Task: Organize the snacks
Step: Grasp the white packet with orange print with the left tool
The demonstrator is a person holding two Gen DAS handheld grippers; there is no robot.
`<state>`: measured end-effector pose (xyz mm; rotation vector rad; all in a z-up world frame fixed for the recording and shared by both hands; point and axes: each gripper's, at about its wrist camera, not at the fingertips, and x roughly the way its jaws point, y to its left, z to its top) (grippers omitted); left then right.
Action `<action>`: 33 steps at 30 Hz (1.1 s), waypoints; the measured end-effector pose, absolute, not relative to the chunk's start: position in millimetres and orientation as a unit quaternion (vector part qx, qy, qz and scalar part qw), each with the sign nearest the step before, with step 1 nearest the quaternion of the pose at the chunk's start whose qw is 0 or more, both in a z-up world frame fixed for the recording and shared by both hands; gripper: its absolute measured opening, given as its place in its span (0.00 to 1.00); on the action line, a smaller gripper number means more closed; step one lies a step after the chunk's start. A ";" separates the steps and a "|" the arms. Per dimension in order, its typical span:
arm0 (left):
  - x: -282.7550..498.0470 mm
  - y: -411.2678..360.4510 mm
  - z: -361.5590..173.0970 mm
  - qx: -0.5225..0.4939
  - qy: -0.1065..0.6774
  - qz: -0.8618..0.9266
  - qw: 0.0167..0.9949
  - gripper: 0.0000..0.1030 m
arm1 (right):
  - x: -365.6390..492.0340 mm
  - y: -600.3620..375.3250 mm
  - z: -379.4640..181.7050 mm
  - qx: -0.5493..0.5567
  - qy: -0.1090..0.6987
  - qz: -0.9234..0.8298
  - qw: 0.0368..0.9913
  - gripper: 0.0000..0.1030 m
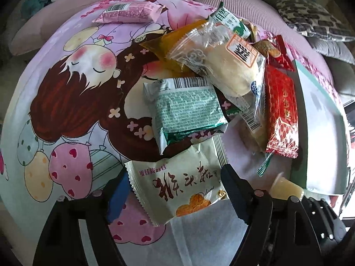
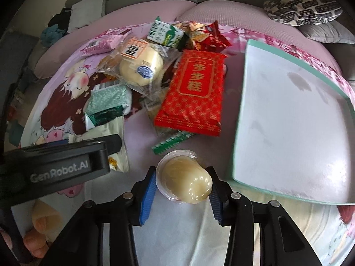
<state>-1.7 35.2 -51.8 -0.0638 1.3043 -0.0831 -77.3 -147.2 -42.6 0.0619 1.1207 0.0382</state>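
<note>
A pile of snack packets lies on a cartoon bedsheet. My left gripper (image 1: 175,190) has its jaws around a pale green packet with red characters (image 1: 179,188), pads touching its edges. My right gripper (image 2: 183,188) is shut on a yellowish jelly cup (image 2: 186,177), lying on its side between the blue pads. The cup also shows in the left wrist view (image 1: 286,188). The pile holds a red packet (image 2: 195,93), a clear-wrapped bun (image 2: 139,66), a green-printed packet (image 1: 188,106) and a pink packet (image 1: 128,12). The left gripper's body (image 2: 57,161) shows in the right wrist view.
A white tray with a teal rim (image 2: 295,119) lies to the right of the pile, empty; it also shows in the left wrist view (image 1: 321,119). A patterned cushion (image 2: 301,6) and sofa backs lie beyond. A milk carton (image 2: 164,33) sits at the pile's far end.
</note>
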 end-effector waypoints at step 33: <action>-29.0 -68.8 -30.9 0.001 0.580 -0.068 0.812 0.47 | -87.3 -166.4 -35.1 0.058 0.535 0.021 0.843 0.45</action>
